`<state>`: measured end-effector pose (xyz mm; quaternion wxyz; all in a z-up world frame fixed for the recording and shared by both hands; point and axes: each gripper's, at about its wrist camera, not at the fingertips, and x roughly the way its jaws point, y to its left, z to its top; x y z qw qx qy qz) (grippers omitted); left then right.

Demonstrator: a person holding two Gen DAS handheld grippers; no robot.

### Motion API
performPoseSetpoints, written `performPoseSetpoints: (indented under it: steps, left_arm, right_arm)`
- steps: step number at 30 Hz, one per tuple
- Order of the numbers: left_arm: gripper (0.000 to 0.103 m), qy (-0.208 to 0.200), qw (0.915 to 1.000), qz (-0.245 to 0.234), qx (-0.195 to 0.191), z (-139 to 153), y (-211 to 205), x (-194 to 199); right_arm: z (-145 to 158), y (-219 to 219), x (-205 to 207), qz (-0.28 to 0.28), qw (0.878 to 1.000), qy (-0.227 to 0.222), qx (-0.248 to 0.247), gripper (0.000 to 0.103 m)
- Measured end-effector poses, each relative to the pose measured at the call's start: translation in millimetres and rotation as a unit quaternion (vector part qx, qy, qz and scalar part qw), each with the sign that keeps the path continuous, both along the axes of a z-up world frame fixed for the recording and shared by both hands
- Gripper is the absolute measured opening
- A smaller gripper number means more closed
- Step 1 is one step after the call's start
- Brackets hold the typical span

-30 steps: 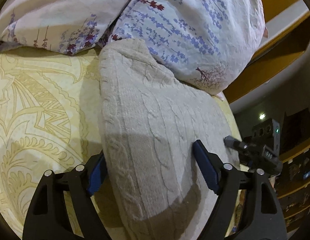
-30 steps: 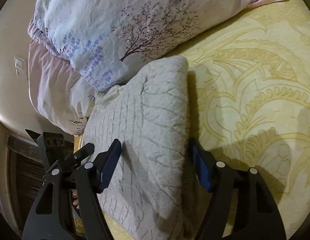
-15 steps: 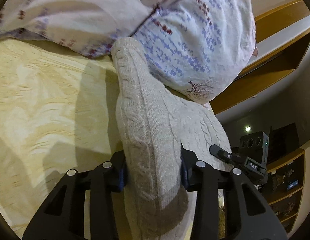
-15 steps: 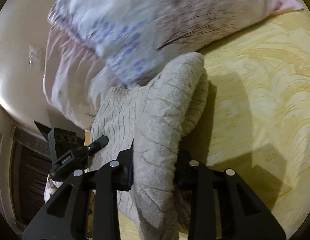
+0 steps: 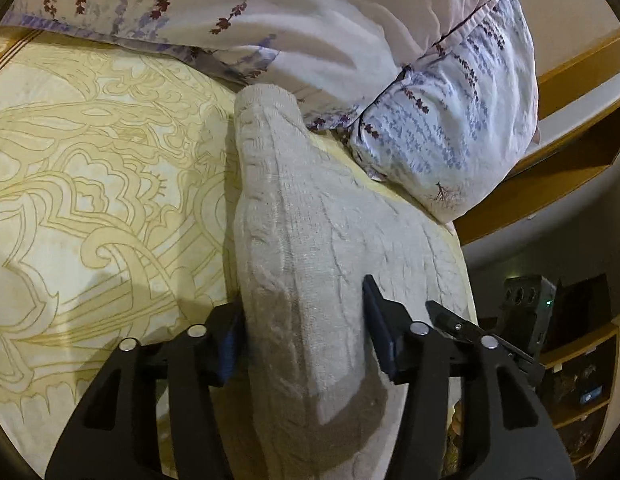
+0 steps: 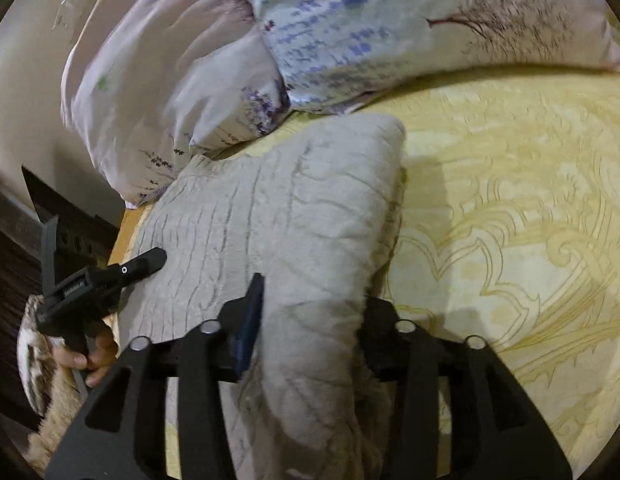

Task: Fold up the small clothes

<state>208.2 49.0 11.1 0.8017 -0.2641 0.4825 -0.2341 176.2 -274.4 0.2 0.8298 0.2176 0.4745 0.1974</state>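
Observation:
A beige cable-knit sweater (image 5: 310,240) lies folded on the yellow patterned bedspread (image 5: 89,200). My left gripper (image 5: 301,336) is shut on the sweater's near edge, which bunches up between the blue pads. My right gripper (image 6: 310,320) is shut on the sweater (image 6: 277,216) at the opposite edge, and the knit bulges between its fingers. Each gripper shows in the other's view: the right one in the left wrist view (image 5: 490,332), the left one in the right wrist view (image 6: 105,276).
Floral white and lilac pillows (image 5: 350,40) lie just behind the sweater, also seen in the right wrist view (image 6: 310,32). A wooden bed frame (image 5: 550,168) and shelves (image 5: 582,380) stand beyond the bed's edge. The bedspread (image 6: 510,240) stretches out beside the sweater.
Both grippers went from open around the sweater's edges to shut on them. The pinched edges have been pulled back from the pillows, and a strip of bedspread now shows between.

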Motion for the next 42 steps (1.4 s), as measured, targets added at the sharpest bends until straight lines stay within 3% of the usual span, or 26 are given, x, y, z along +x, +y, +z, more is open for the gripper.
performPoseSetpoints:
  steps: [5,6,8,10,14,16,18,20,23,26,28,30,32,34,36,42]
  left_arm:
    - [0.059,-0.092,0.9918,0.033,0.082,40,0,-27]
    - [0.06,-0.12,0.9877,0.033,0.095,51,-4,-36]
    - [0.06,-0.166,0.9787,0.015,0.119,65,-19,-54]
    - [0.061,-0.186,0.9722,-0.016,0.142,68,-40,-62]
    - [0.061,-0.177,0.9637,-0.058,0.191,51,-73,-64]
    - [0.062,-0.179,0.957,-0.06,0.22,43,-82,-65]
    - [0.064,-0.188,0.952,-0.058,0.234,40,-85,-67]
    - [0.066,-0.194,0.9499,-0.058,0.238,38,-85,-70]
    - [0.068,-0.202,0.9436,-0.059,0.256,37,-90,-72]
    - [0.072,-0.209,0.9362,-0.057,0.277,35,-99,-74]
    - [0.075,-0.214,0.9316,-0.054,0.289,35,-103,-78]
    - [0.075,-0.221,0.9261,-0.044,0.303,35,-107,-81]
    - [0.075,-0.221,0.9272,-0.033,0.301,38,-106,-85]
    - [0.076,-0.225,0.9279,-0.017,0.296,43,-102,-95]
    - [0.084,-0.231,0.9249,-0.003,0.302,48,-98,-104]
    - [0.095,-0.231,0.9127,0.043,0.335,51,-86,-136]
  right_arm:
    - [21,-24,-22,-0.031,0.999,-0.041,-0.012,0.056]
    - [21,-24,-23,-0.024,0.999,-0.039,-0.009,0.052]
    - [18,-20,-24,-0.007,0.999,-0.036,-0.011,0.029]
    - [18,-12,-21,-0.023,0.998,-0.045,-0.043,0.02]
    - [16,-3,-9,-0.058,0.994,-0.049,-0.081,0.017]
    - [19,-1,-13,-0.059,0.993,-0.055,-0.09,0.021]
    - [30,1,-30,-0.07,0.987,-0.091,-0.109,0.032]
    - [43,4,-53,-0.072,0.981,-0.139,-0.119,0.033]
    - [49,13,-79,-0.033,0.979,-0.172,-0.107,0.033]
    - [36,30,-84,0.01,0.979,-0.15,-0.136,0.031]
    - [20,38,-79,0.012,0.976,-0.128,-0.175,0.031]
    - [20,40,-80,0.007,0.973,-0.139,-0.182,0.032]
    - [25,39,-83,0.003,0.975,-0.142,-0.171,0.042]
    - [33,36,-93,-0.006,0.976,-0.157,-0.151,0.062]
    - [36,35,-100,-0.021,0.971,-0.171,-0.164,0.076]
    - [35,26,-118,-0.055,0.969,-0.168,-0.171,0.095]
